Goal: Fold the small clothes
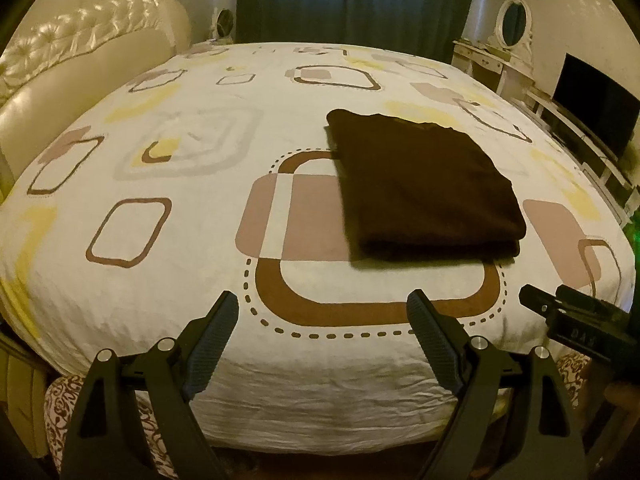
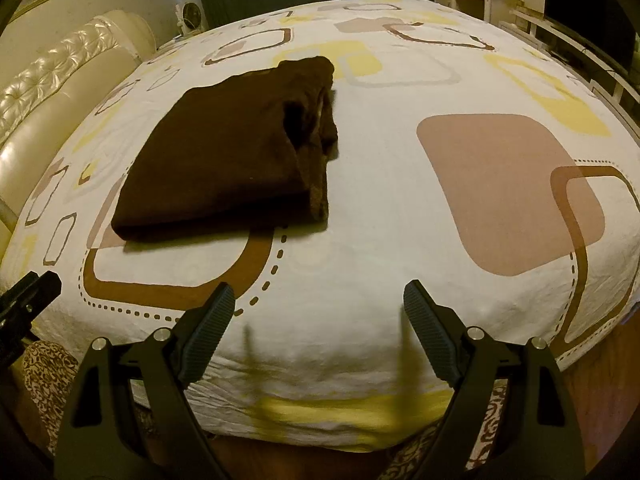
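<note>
A dark brown garment [image 1: 424,184] lies folded into a flat rectangle on the bed; in the right wrist view it [image 2: 228,156] shows layered edges on its right side. My left gripper [image 1: 324,304] is open and empty above the bed's near edge, short of the garment. My right gripper [image 2: 318,296] is open and empty, to the right of and nearer than the garment. The right gripper's tip also shows in the left wrist view [image 1: 532,300], and the left gripper's tip shows in the right wrist view [image 2: 44,284].
The bed sheet [image 1: 200,280] is white with brown, pink and yellow squares. A cream tufted headboard [image 1: 80,60] stands at the left. A white dresser with an oval mirror [image 1: 514,20] and a dark TV screen [image 1: 596,104] stand at the right. Dark curtains [image 1: 352,0] hang behind.
</note>
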Available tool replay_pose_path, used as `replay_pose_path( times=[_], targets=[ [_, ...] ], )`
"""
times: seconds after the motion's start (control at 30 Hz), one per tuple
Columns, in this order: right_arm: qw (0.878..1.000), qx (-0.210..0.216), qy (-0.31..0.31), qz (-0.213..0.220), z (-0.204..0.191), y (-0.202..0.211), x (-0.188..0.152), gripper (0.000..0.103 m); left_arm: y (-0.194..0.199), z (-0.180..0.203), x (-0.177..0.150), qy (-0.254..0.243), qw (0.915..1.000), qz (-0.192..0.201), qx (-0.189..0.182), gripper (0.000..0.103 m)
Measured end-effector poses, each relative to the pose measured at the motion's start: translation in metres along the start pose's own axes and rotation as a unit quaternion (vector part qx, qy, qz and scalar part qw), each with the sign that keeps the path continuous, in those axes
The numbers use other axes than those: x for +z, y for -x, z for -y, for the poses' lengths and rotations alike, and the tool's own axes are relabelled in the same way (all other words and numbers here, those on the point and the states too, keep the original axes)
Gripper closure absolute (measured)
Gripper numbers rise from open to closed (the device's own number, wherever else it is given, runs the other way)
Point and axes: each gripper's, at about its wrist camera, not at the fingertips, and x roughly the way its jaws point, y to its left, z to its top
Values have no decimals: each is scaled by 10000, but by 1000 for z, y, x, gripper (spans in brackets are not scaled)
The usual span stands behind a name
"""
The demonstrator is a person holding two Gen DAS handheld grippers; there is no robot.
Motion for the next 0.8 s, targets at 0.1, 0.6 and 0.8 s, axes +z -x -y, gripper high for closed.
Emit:
replay_pose_path(
  times=[0.1, 0.6, 0.8],
  targets=[
    [10000, -7, 9, -3, -1, 1, -1, 17, 1, 3, 0, -81, 10000, -4, -19, 18],
    [10000, -9, 21, 14, -4, 3, -2, 17, 7, 8, 6, -139, 9998, 94, 59, 18],
    [10000, -19, 38, -2, -5, 3, -3, 17, 9, 9, 7, -112, 9998, 125, 57, 18]
  ],
)
